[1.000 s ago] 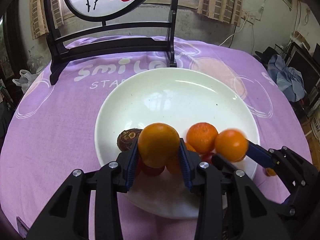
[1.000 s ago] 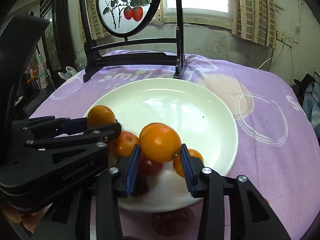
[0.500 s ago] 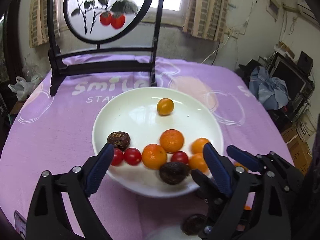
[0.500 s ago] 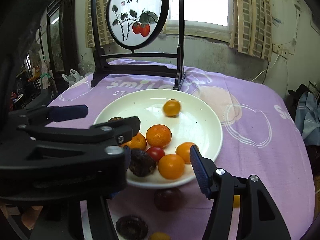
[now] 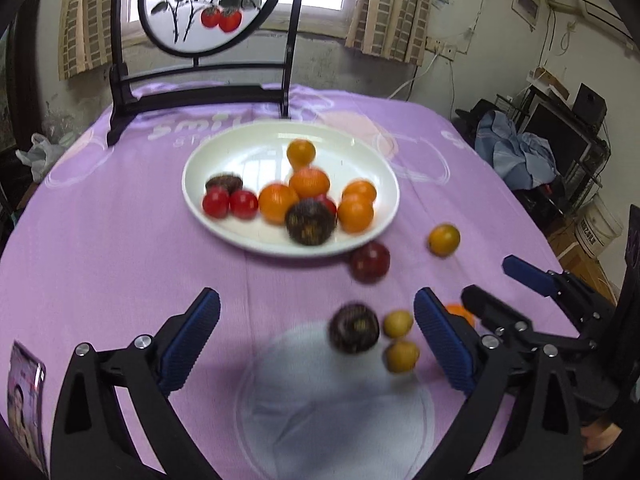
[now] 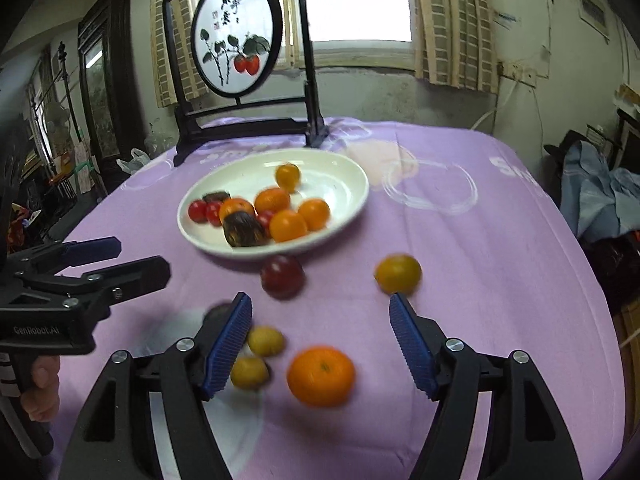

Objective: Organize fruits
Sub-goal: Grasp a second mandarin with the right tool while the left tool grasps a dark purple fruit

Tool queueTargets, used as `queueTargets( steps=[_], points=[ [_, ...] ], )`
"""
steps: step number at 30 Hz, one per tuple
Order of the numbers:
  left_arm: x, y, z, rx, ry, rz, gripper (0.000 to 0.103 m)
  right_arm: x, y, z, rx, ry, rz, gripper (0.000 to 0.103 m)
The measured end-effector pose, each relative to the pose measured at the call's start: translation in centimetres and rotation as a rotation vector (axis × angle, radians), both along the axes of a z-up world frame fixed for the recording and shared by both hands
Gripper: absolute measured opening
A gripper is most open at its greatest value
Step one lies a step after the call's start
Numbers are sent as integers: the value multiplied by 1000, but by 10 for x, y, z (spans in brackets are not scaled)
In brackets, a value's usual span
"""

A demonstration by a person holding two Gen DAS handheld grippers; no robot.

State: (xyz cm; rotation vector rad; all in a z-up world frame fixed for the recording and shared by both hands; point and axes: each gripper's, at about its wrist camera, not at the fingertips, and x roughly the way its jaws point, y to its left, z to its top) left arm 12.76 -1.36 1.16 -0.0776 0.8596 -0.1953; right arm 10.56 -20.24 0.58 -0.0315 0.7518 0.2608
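A white plate [image 5: 224, 224] [image 6: 344, 172] on the purple cloth holds several oranges, red tomatoes and dark passion fruits. Loose on the cloth nearer me lie a red fruit [image 5: 370, 262] [image 6: 282, 277], a yellow-orange fruit [image 5: 444, 239] [image 6: 398, 274], a dark passion fruit [image 5: 354, 328], two small yellow fruits [image 5: 398, 323] [image 6: 266, 341] and an orange [image 6: 321, 376]. My left gripper [image 5: 316, 344] is open and empty, back from the plate. My right gripper [image 6: 320, 344] is open and empty over the loose orange.
A black-framed round painted screen [image 5: 208, 8] [image 6: 236, 56] stands on the table behind the plate. A small photo card [image 5: 24, 396] lies at the near left edge. Clothes and boxes [image 5: 516, 152] sit off the table's right side.
Both grippers opened, dropped their oranges onto the plate and pulled back toward me. The plate is now farther away and the loose fruits on the cloth have come into view.
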Motion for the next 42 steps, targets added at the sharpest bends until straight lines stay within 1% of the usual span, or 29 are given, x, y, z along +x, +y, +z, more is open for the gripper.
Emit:
queueTargets(
  steps=[4, 10, 13, 18, 23, 25, 26, 27, 29, 30, 33, 37, 40, 42],
  points=[
    [-12, 5, -23, 7, 42, 14, 96, -16, -10, -18, -11, 54, 2, 73],
    [-15, 16, -46, 4, 81, 29, 96, -31, -3, -45, -90, 109, 26, 73],
    [-16, 17, -50, 4, 80, 25, 96, -27, 1, -50, -111, 125, 22, 73],
    [-17, 10, -55, 49, 73, -12, 96, -10, 4, -62, -126, 174, 1, 73],
    [-17, 4, -57, 62, 76, -37, 96, 4, 7, -63, -120, 175, -11, 73],
    [-17, 3, -58, 65, 81, -41, 96, 7, 10, -63, -121, 167, -10, 63],
    [-16, 3, -58, 65, 82, -43, 96, 7, 11, -62, -110, 164, 2, 48],
    [-16, 3, -59, 65, 84, -42, 96, 5, 14, -60, -105, 159, 26, 46],
    [-16, 2, -60, 67, 89, -39, 96, 0, 18, -60, -139, 145, 30, 46],
    [-16, 2, -62, 67, 92, -40, 96, -3, 18, -59, -140, 142, 34, 46],
    [-15, 0, -65, 80, 94, -40, 96, -7, 12, -58, -107, 152, 28, 46],
    [-16, -5, -68, 94, 91, -54, 96, -15, 8, -58, -100, 154, 22, 46],
    [-14, -8, -73, 95, 107, -63, 96, -18, 7, -58, -95, 154, 25, 46],
    [-12, -10, -75, 110, 129, -56, 95, -18, 5, -58, -86, 159, 25, 46]
  ],
)
